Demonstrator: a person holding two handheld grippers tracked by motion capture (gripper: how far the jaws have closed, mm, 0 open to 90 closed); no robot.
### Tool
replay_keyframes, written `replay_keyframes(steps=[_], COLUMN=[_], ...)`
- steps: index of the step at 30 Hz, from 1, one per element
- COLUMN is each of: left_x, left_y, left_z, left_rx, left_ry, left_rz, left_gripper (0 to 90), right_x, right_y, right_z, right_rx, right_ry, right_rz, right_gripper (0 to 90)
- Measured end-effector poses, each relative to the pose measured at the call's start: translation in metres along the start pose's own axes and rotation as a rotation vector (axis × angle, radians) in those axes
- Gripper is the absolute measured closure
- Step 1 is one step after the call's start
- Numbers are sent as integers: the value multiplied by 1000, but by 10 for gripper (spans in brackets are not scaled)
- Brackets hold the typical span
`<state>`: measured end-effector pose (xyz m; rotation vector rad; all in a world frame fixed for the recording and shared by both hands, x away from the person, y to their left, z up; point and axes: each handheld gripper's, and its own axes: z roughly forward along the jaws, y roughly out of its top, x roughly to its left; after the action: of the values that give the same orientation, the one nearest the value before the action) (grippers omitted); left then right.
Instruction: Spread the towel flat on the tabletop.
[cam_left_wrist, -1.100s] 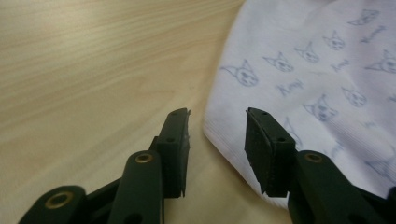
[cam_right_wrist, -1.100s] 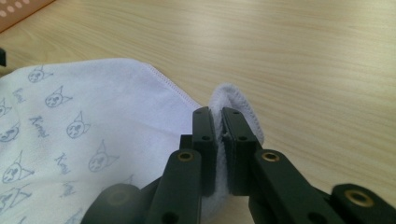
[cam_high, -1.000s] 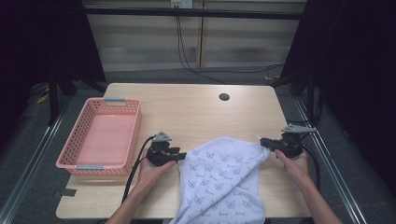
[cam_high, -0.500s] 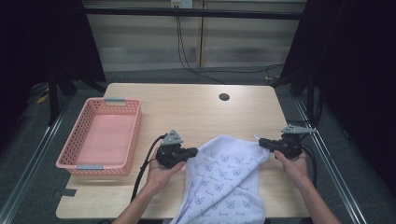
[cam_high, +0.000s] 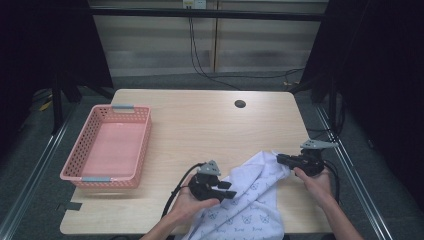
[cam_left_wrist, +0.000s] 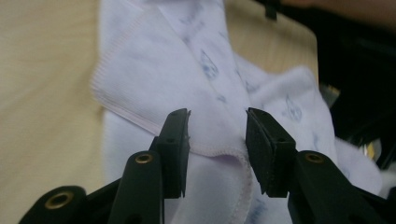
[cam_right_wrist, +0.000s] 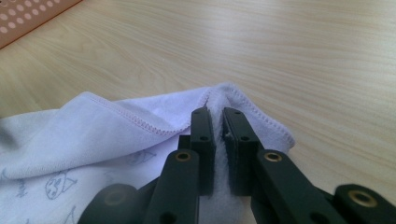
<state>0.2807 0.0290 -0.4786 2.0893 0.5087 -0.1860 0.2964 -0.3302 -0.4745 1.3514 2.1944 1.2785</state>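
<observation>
The white printed towel (cam_high: 250, 200) is lying bunched at the bench's (cam_high: 200, 125) near edge, toward the right corner. The right gripper (cam_high: 281, 159) is pinching a hemmed corner – fingers (cam_right_wrist: 201, 140) nearly together on the fabric. The left gripper (cam_high: 231, 189) has just been opening – its fingers (cam_left_wrist: 175, 140) are standing apart astride a hem fold, not pressing it.
</observation>
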Motion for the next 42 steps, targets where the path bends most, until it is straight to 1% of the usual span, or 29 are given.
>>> replay_keyframes(steps=[1, 2, 3, 4, 5, 7, 9, 11, 12, 13, 14, 15, 16, 18, 20, 21, 22, 23, 24, 25, 27, 28, 29, 31, 33, 35, 38, 40, 42], left_x=[6, 13, 21, 26, 35, 46, 52, 57, 56, 55, 55, 54, 51, 49, 47, 46, 45, 45, 44, 43, 42, 41, 41, 46, 52, 56, 58, 60, 61], left_y=[3, 6, 10, 12, 13, 13, 12, 10, 10, 8, 8, 8, 9, 10, 12, 14, 16, 16, 17, 18, 17, 15, 12, 7, 2, -3, -8, -11, -13], left_z=[-3, -3, -1, 2, 7, 13, 19, 26, 29, 38, 38, 41, 43, 42, 36, 25, 17, 17, 8, -4, -18, -26, -31, -40, -48, -52, -53, -52, -50], left_rx=[-19, -39, -40, -36, -35, -40, -38, -16, -4, 20, 20, 10, 32, 32, 6, -34, -48, -48, -69, -80, -79, -84, -80, -82, -104, -88, -53, -60, -64], left_ry=[19, 50, 49, 48, 66, 70, 95, 88, 99, 87, 87, 75, 88, 93, 99, 91, 103, 103, 112, 108, 123, 113, 129, 149, 164, 176, 180, 180, 187], left_rz=[-10, -20, -39, -45, -63, -89, -106, -119, -120, -104, -104, -105, -77, -66, -70, -81, -69, -69, -71, -74, -63, -64, -57, -66, -93, -97, -95, -105, -111], left_gripper=[604, 616, 641, 636, 630, 605, 569, 547, 542, 544, 572, 607, 701, 824, 837, 840, 841, 841, 841, 840, 834, 823, 817, 819, 820, 824, 827, 827, 827], right_x=[0, 0, 0, -1, -1, 0, -1, -1, -1, 0, 0, 0, 0, 0, 1, 2, 4, 4, 5, 7, 13, 16, 21, 27, 31, 33, 34, 34, 33], right_y=[0, 0, 1, 1, 1, 1, 1, 1, 0, 0, 0, 0, 0, 0, 0, 0, 0, 0, -1, -1, -4, -5, -8, -14, -19, -23, -25, -24, -22], right_z=[0, 1, 1, 2, 2, 2, 2, 3, 4, 5, 5, 5, 5, 5, 4, 2, 1, 1, 0, -1, -4, -5, -6, -8, -7, -5, 0, 3, 7], right_rx=[0, -6, -2, -3, -4, -5, -6, -3, 0, 4, 4, 3, 3, 2, 2, 1, 1, 1, 1, 0, 2, 9, 21, 46, 73, 98, 131, 143, 128], right_ry=[0, 4, 6, 6, 7, 10, 14, 19, 19, 22, 22, 24, 25, 29, 36, 43, 49, 49, 55, 62, 94, 96, 103, 107, 108, 106, 81, 73, 77], right_rz=[0, -4, -5, -6, -5, -5, -7, -2, -2, -5, -5, -14, -15, -14, -12, -13, -11, -11, -13, -14, -22, -30, -41, -53, -66, -71, -77, -68, -67], right_gripper=[836, 837, 836, 836, 836, 836, 836, 836, 836, 833, 833, 833, 831, 829, 828, 827, 827, 827, 827, 827, 827, 825, 824, 821, 814, 796, 692, 605, 566])
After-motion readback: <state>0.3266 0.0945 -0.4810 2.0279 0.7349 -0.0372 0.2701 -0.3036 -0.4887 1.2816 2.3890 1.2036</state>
